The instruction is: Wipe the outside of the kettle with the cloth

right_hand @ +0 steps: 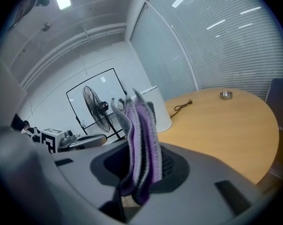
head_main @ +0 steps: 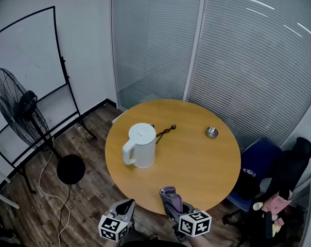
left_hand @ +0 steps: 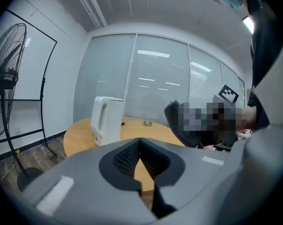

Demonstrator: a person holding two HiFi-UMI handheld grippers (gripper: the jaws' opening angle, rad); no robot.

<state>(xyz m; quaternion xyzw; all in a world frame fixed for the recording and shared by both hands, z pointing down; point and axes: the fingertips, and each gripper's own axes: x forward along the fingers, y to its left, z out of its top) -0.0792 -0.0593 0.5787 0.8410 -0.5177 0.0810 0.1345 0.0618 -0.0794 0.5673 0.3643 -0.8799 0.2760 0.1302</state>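
Wood-toned and round, the table carries the white kettle on its left half, well apart from both grippers at the near edge. The kettle stands upright with its long axis vertical, and in the head view its handle faces left and slightly toward the person.

The left gripper has its jaws pressed together with nothing between them. The right gripper is clamped on the folded purple-and-grey cloth, which stands up out of the jaws.

By my reading this is the approach step, since no wiping contact is made yet. The next move calls for carrying the cloth forward and left to the kettle's wall, perhaps with the left gripper steadying the kettle against tipping.
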